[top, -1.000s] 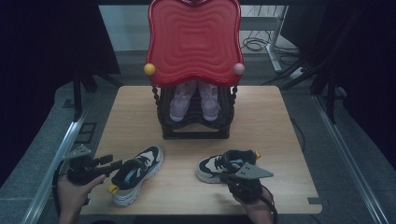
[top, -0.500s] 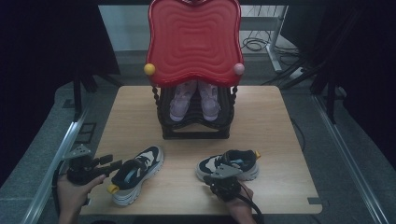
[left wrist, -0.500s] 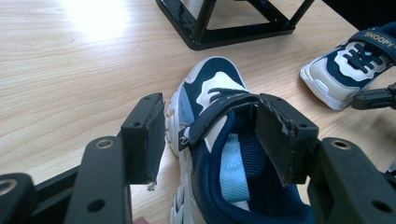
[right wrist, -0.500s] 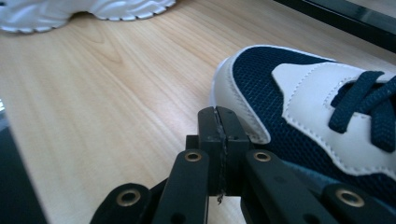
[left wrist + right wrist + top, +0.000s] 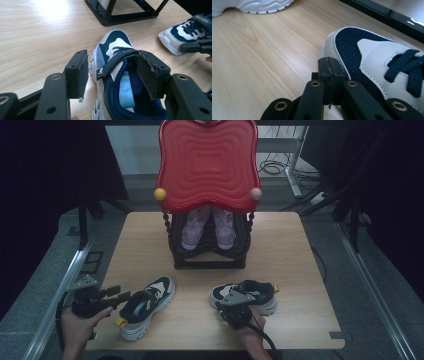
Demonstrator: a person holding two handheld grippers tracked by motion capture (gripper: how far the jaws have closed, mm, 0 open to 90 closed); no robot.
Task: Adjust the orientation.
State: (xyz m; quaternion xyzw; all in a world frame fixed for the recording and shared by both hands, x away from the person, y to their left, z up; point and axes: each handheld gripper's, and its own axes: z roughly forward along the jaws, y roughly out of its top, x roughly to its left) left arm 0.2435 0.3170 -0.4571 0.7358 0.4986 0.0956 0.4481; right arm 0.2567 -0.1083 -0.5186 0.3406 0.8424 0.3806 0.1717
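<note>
Two black jaws of the left gripper (image 5: 112, 72) are standing apart in the lower half of the left gripper view, released, with the collar and strap of a navy-and-white mesh sneaker (image 5: 117, 82) sitting between them; one pad is lying outside the shoe's white sole on the left, the other is reaching inside the opening at the right, and whether that pad is touching the strap I cannot tell. In the high view this left gripper (image 5: 119, 296) is showing at the lower left, and the sneaker (image 5: 146, 306) is lying beside it, toe pointing toward the centre.

Moving outward, the right gripper (image 5: 331, 71) is showing its jaws clenched together with nothing between them, low in the centre of the right gripper view, the tips resting just beside the toe of a second navy-and-white sneaker with dark laces (image 5: 382, 67). In the high view that right gripper (image 5: 236, 307) is sitting at the lower centre, just in front of this sneaker (image 5: 250, 294), which is lying on its sole with a yellow tab at its heel.

Farther out, both shoes are resting near the bottom edge of the light wooden table (image 5: 300, 270). At the upper centre, a black metal rack (image 5: 208, 252) is holding a pair of pink-and-white shoes (image 5: 207, 227) beneath a wavy red plastic panel (image 5: 207, 165).
</note>
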